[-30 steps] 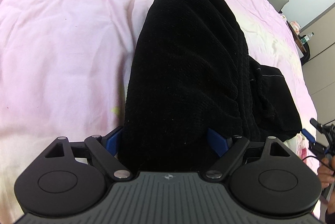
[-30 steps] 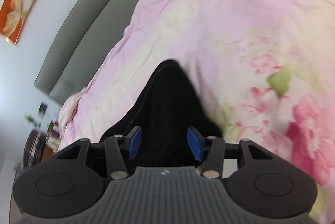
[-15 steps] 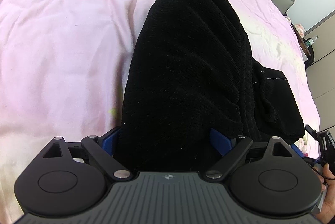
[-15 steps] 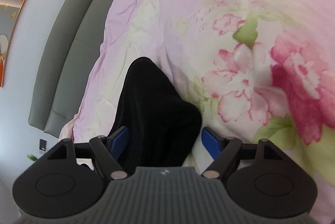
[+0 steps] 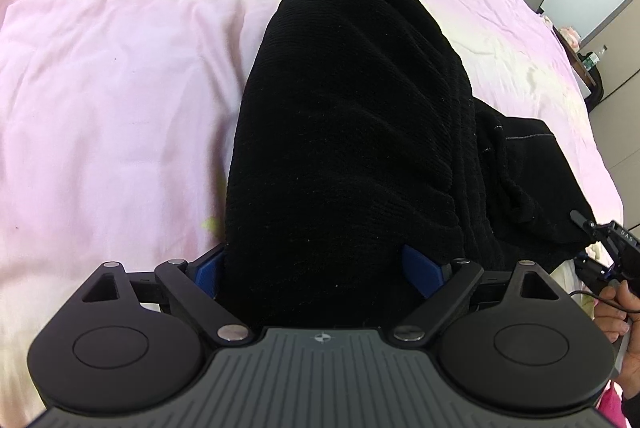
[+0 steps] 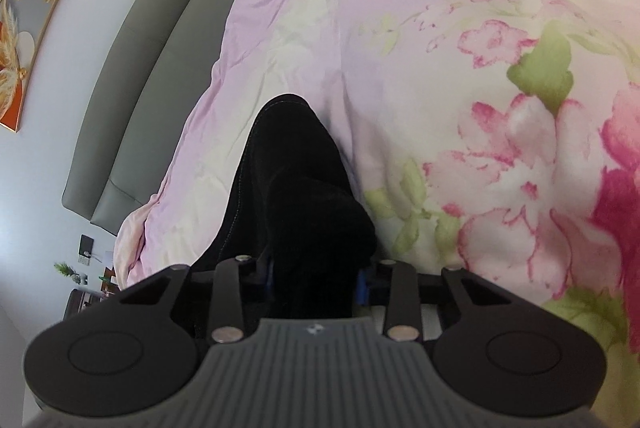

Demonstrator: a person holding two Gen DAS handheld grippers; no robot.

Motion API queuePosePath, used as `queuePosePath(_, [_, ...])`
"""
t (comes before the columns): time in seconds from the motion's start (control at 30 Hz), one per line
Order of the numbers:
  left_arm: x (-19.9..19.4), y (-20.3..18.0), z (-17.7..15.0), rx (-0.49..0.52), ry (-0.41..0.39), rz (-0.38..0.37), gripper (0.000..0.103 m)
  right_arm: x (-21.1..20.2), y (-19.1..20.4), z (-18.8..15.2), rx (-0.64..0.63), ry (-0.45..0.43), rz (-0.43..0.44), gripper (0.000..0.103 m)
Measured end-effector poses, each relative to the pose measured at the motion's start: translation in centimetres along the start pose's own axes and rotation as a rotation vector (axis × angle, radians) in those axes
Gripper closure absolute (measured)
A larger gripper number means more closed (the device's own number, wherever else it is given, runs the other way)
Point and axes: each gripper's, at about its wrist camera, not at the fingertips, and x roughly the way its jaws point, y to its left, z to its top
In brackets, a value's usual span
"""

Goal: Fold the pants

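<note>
Black knit pants lie lengthwise on a pink floral bedspread. Their near end fills the gap of my left gripper. Its jaws stand wide, and both blue pads touch the cloth, which narrows between them. In the right wrist view another end of the pants is bunched between the pads of my right gripper. Its jaws are closing on that fold, and the cloth hides most of both pads. The right gripper also shows at the pants' right edge in the left wrist view, in a person's hand.
A grey padded headboard runs along the far side of the bed, with a framed picture on the wall above it. A bedside stand with small items sits past the bed corner. Bedspread stretches away to the right.
My right gripper dropped lower toward the bed, spread its jaws around the bunched end of the pants, then narrowed them onto it. The left gripper has hardly moved.
</note>
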Motion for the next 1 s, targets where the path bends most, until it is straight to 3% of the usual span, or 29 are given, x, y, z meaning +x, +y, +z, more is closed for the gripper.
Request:
queuePosePath(0.03, [0.0,0.1,0.1,-0.007,0.0,-0.003,0.002,0.1,-0.1,0.1,0.008,0.0,0.0,0.073])
queuePosePath(0.13, [-0.5,0.5,0.2,-0.017,-0.012,-0.007,0.023,0.0,0.6,0.2,0.012,-0.005,-0.006,0.074])
queuePosePath(0.2, [-1.0,1.0,0.3,-0.028,-0.027,-0.015,0.043,-0.4,2.0,0.4,-0.029,-0.023,0.001,0.076])
queuePosePath(0.3, [-2.0,1.0,-0.2,-0.055,-0.053,-0.043,0.057,-0.7,4.6,0.7,-0.115,-0.048,0.015,0.077])
queuePosePath(0.57, [-4.5,0.4,-0.7,-0.021,-0.102,-0.085,0.062,-0.9,5.7,1.1,-0.062,-0.052,0.002,0.078])
queuePosePath(0.8, [-3.5,0.7,-2.2,-0.031,-0.051,-0.074,0.063,-1.5,5.7,1.6,-0.061,-0.08,0.005,0.078])
queuePosePath(0.9, [-2.8,1.5,-2.1,-0.036,-0.037,-0.057,0.06,-0.4,4.6,1.2,-0.088,-0.072,-0.049,0.078])
queuePosePath(1.0, [-2.3,2.6,-1.9,-0.068,-0.027,-0.061,0.056,0.3,2.1,0.9,-0.015,-0.059,-0.079,0.078])
